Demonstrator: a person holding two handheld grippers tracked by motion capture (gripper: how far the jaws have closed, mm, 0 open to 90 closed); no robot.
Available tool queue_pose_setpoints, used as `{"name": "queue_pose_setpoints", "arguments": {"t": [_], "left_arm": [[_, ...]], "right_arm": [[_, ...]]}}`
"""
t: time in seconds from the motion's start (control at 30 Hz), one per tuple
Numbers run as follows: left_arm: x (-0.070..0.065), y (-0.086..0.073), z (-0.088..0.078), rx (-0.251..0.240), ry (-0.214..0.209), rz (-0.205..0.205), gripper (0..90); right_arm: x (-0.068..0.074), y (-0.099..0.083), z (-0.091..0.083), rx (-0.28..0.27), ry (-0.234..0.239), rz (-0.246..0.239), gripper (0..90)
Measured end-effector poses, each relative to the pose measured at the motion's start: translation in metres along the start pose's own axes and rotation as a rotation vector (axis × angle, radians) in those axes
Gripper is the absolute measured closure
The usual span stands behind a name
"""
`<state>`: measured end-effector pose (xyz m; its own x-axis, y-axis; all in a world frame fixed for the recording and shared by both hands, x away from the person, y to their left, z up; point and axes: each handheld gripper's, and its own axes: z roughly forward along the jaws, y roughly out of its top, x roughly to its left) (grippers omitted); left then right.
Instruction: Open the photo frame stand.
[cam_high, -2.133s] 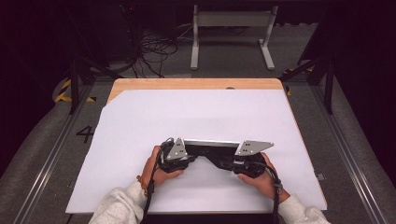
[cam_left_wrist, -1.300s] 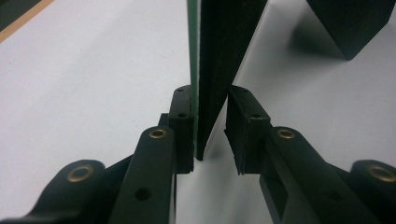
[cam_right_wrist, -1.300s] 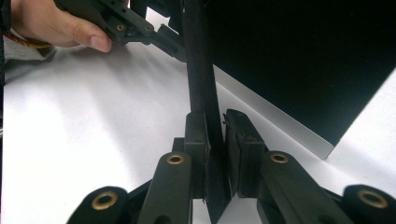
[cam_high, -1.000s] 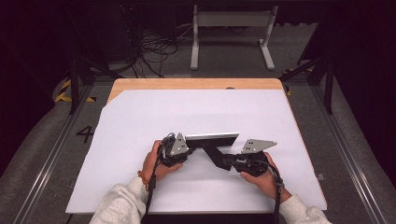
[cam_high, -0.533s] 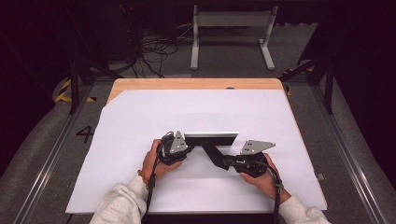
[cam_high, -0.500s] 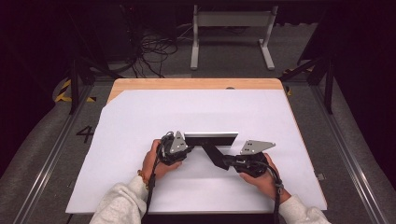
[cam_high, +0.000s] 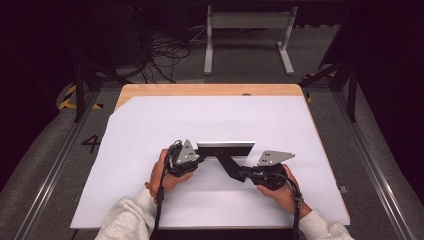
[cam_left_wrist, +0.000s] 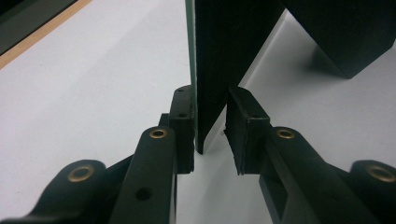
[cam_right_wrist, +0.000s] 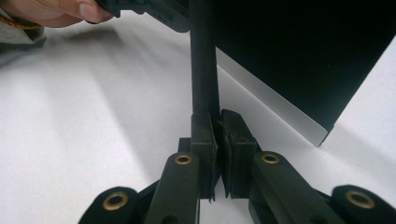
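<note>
A black picture frame (cam_high: 226, 148) with a light rim stands on its long edge on the white sheet (cam_high: 210, 120). My left gripper (cam_high: 200, 156) grips its left end. In the left gripper view the pads (cam_left_wrist: 184, 116) sit on both faces of the frame's edge (cam_left_wrist: 215, 56), and the jaws of the left gripper (cam_left_wrist: 210, 126) have just been closing on it. From the frame's back a black stand leg (cam_high: 229, 165) slants out toward my right gripper (cam_high: 243, 172). In the right gripper view the right gripper (cam_right_wrist: 217, 128) is shut on that thin leg (cam_right_wrist: 203, 70), with the frame's back (cam_right_wrist: 289, 46) behind it.
The table's far wooden edge (cam_high: 210, 90) shows beyond the sheet. A white metal stand (cam_high: 247, 30) and loose cables (cam_high: 162, 55) are on the floor behind. Metal rails (cam_high: 367, 160) run along both sides. The person's left hand (cam_right_wrist: 51, 11) appears at the top left of the right gripper view.
Since the earliest frame the frame has tipped up onto its edge and the stand leg has swung out from its back. Over the last second both hands have stayed put.
</note>
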<state>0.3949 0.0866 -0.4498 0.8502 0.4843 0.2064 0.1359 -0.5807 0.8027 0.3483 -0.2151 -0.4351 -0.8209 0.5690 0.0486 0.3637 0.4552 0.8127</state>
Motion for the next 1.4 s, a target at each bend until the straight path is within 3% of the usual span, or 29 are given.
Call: {"name": "queue_pose_setpoints", "arguments": {"t": [0.67,0.93,1.4], "left_arm": [[0.0,0.001,-0.005,0.015,-0.01,0.017,76.8],[0.002,0.003,-0.01,-0.029,-0.022,-0.001,75.5],[0.002,0.006,-0.014,-0.007,-0.03,0.002,78.0]], "right_arm": [[-0.003,0.0,-0.002,0.007,-0.008,0.002,83.7],[-0.003,0.0,-0.001,0.003,-0.009,0.009,83.6],[-0.004,0.001,-0.002,0.009,-0.008,0.013,83.5]]}}
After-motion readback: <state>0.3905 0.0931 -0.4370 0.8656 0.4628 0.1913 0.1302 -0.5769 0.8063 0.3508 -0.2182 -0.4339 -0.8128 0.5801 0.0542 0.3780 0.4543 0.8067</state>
